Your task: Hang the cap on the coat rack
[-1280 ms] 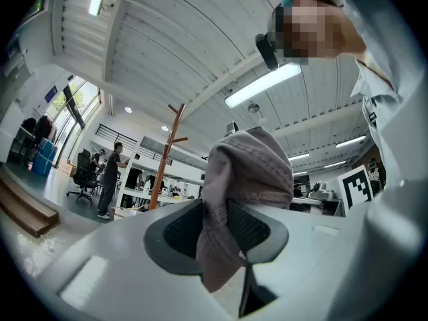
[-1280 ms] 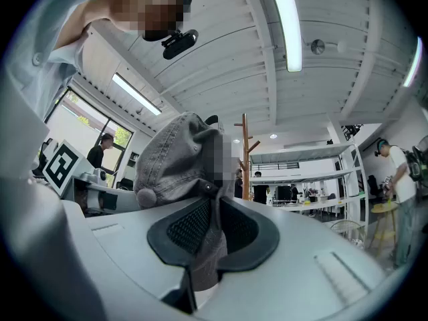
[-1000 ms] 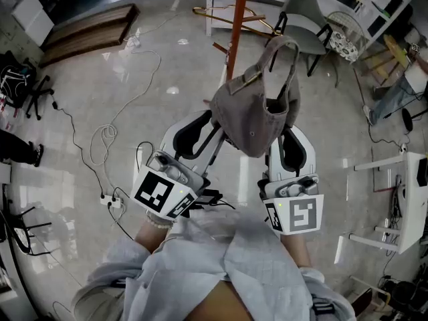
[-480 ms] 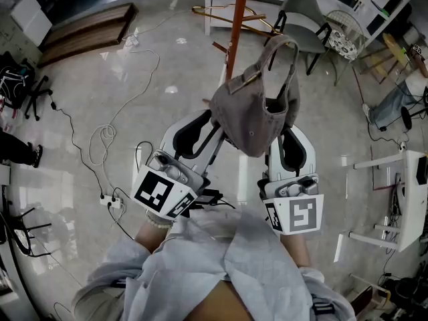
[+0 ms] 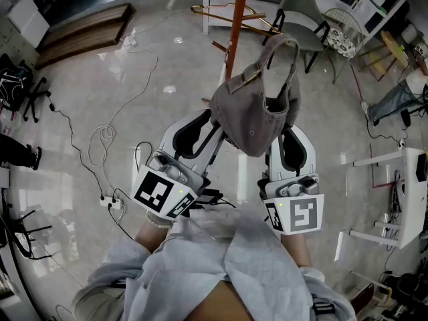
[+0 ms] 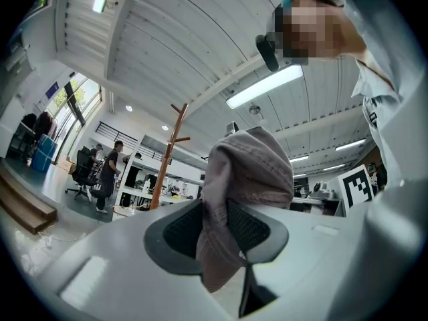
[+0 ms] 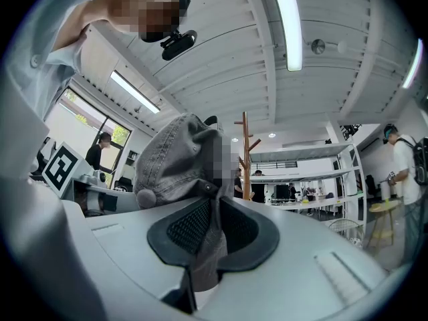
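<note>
Seen from the head view, the pale glossy floor (image 5: pixel 134 99) lies open to the left and ahead, crossed only by a thin white cable (image 5: pixel 107 136) running to a power strip (image 5: pixel 112 200). A grey chair (image 5: pixel 304 15) and white furniture frames (image 5: pixel 409 199) crowd the right side. The orange-brown wooden coat rack (image 5: pixel 236 25) stands just beyond the grey fabric cap (image 5: pixel 251 116), its pole rising behind the cap's upper edge. The cap hangs stretched between the two tools: the left hand-held gripper (image 5: pixel 215 127) pinches its left edge and the right hand-held gripper (image 5: pixel 286 127) its right edge, with the strap loop arching above. In the left gripper view, the left hand-held gripper (image 6: pixel 215 236) has its dark pads closed on a fold of the cap (image 6: pixel 247 169), which bulges up above the jaws; the coat rack (image 6: pixel 171 154) stands further off to the left with free air between. In the right gripper view, the right hand-held gripper (image 7: pixel 210 236) likewise clamps the cap (image 7: pixel 174 162) fabric between its pads, and the coat rack (image 7: pixel 246 158) stands beyond, just right of the cap.
</note>
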`<state>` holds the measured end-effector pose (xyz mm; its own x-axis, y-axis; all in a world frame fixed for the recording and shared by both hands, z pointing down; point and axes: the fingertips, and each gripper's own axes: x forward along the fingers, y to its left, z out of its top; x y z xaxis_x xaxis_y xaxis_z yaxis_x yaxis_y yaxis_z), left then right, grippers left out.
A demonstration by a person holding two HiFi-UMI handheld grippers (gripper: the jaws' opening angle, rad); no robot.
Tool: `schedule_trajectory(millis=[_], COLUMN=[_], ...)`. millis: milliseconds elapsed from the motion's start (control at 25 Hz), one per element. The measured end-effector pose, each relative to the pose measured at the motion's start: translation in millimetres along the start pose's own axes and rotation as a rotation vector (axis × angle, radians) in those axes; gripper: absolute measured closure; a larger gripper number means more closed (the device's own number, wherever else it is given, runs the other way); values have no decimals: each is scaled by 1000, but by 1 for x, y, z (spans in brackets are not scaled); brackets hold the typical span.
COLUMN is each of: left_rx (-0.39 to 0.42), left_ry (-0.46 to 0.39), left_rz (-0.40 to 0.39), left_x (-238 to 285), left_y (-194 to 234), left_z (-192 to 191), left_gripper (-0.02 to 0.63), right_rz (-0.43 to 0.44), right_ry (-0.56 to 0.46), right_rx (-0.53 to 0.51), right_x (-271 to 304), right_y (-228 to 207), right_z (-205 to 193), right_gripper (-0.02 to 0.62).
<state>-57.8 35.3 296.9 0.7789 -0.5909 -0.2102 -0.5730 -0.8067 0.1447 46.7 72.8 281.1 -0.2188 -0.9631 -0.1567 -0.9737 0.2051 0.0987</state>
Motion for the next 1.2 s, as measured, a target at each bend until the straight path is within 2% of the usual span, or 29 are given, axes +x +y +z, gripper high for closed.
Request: schedule_trajectory(millis=[720, 1200], left_rx=[-12, -9], left_ry=[-6, -8], left_rz=[-31, -32], left_x=[-19, 0], left_y=[14, 21], left_z=[6, 0], left_gripper=[488, 488], right_rz=[-42, -45], right_ry=[-3, -11], right_rx=[-6, 4], right_x=[2, 16], right_y=[26, 10], right_z=[3, -3], right_gripper=[540, 541])
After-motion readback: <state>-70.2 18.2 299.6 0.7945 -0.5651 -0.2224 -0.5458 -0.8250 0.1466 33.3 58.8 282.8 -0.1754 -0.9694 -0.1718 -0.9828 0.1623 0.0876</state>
